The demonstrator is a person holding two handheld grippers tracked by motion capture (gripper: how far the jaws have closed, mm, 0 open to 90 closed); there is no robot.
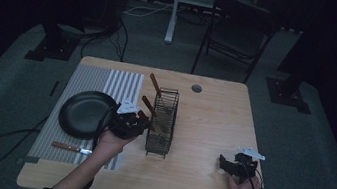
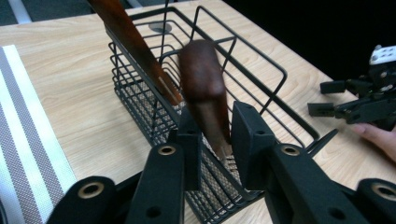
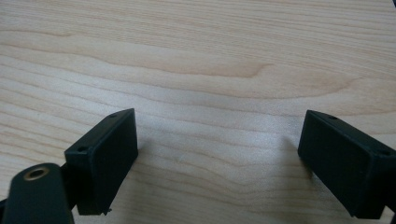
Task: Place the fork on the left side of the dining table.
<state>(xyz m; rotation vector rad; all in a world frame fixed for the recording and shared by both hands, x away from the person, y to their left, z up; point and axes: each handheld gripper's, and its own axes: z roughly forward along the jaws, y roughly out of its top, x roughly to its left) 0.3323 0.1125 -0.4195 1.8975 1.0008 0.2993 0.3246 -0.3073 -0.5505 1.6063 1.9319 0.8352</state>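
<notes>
A black wire basket [image 1: 158,146] [image 2: 140,105] stands upright mid-table. Two wooden-handled utensils lean in it. My left gripper [image 1: 144,121] [image 2: 215,126] is at the basket's left side, and its jaws are shut on the lower utensil's wooden handle [image 1: 147,105] [image 2: 203,79], which looks blurred. The other handle [image 1: 156,85] [image 2: 130,42] sticks up out of the basket's far end. My right gripper [image 1: 223,164] [image 3: 217,154] rests low over bare wood at the right front, open, with nothing between its jaws. It also appears at the right of the left gripper view [image 2: 327,98].
A black plate [image 1: 84,112] lies on a grey striped placemat [image 1: 102,82] at the left. A wooden-handled knife [image 1: 71,148] lies on the mat near the front edge. The table has a round cable hole [image 1: 196,88] at the back. A chair [image 1: 237,29] stands beyond.
</notes>
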